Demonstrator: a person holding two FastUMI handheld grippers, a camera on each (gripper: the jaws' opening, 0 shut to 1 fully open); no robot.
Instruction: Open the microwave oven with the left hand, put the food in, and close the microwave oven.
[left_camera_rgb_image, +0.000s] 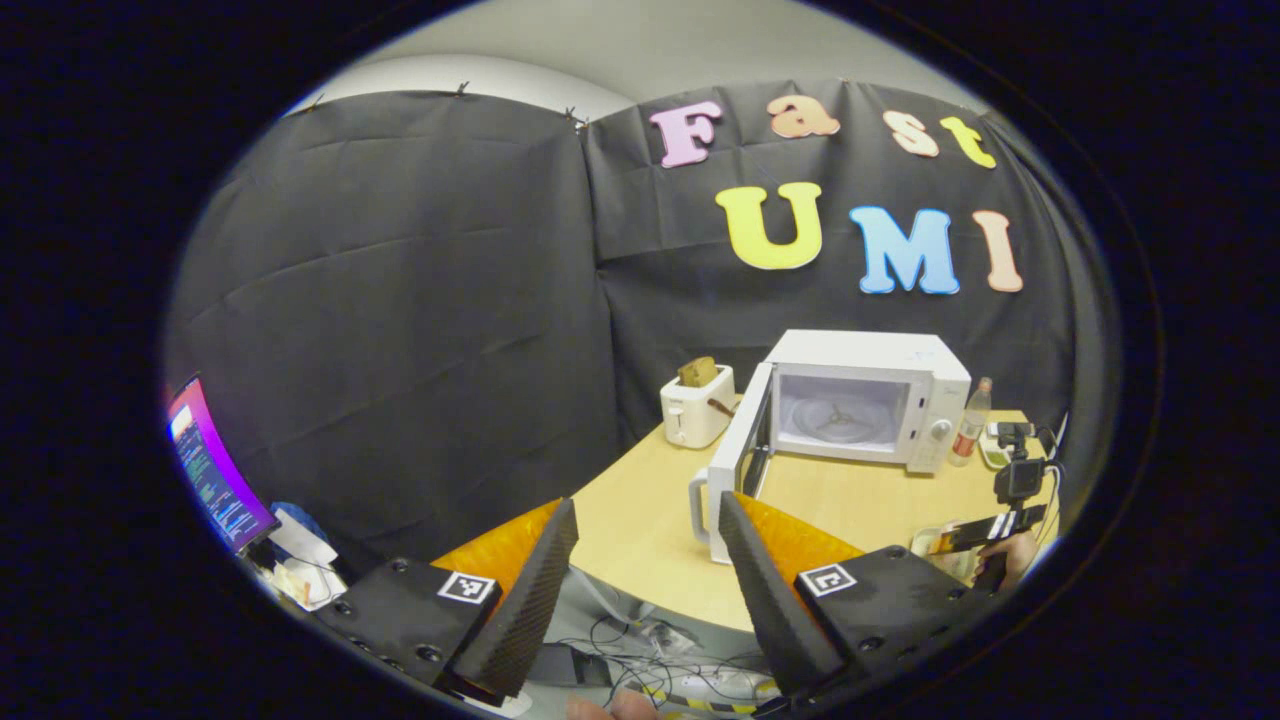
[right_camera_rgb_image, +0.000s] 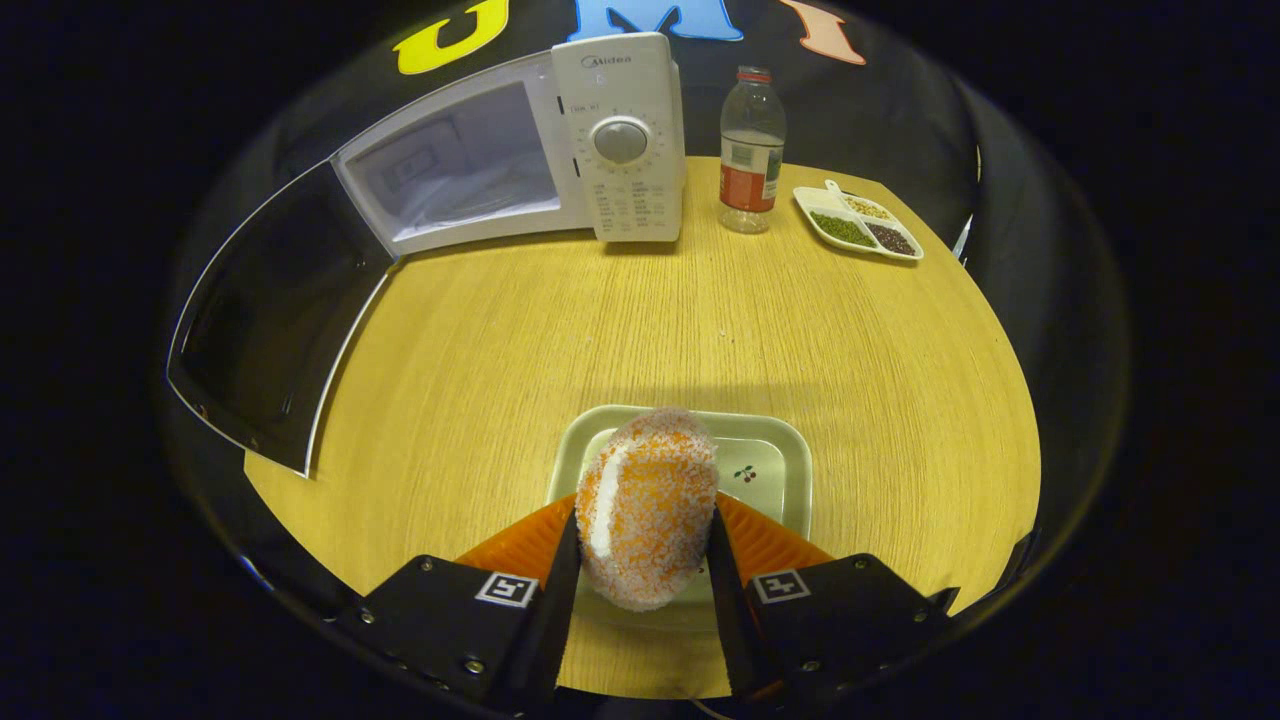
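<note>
Left hand-held gripper (left_camera_rgb_image: 648, 560): you hold it back off the worktop (left_camera_rgb_image: 640, 500), fingers wide apart, nothing between them.
Right hand-held gripper (right_camera_rgb_image: 640, 560): your fingers press both sides of the food (right_camera_rgb_image: 648, 505) over the tray (right_camera_rgb_image: 775, 465).
Microwave oven (right_camera_rgb_image: 560, 150): at 12 o'clock, door (right_camera_rgb_image: 270, 320) swung open.

**Microwave open, left gripper held back from the table**

The left gripper (left_camera_rgb_image: 648, 560) hangs off the near edge of the table (left_camera_rgb_image: 640, 510), its fingers (left_camera_rgb_image: 540, 580) spread apart with nothing between them. Across the table the microwave oven (left_camera_rgb_image: 868, 400) stands with its door (left_camera_rgb_image: 738, 460) swung wide to the left, the turntable bare. A toaster (left_camera_rgb_image: 697, 405) sits just left of it, a bottle (left_camera_rgb_image: 972, 422) just right. The right gripper (left_camera_rgb_image: 990, 530) shows at the far right, with a hand behind it.
</note>
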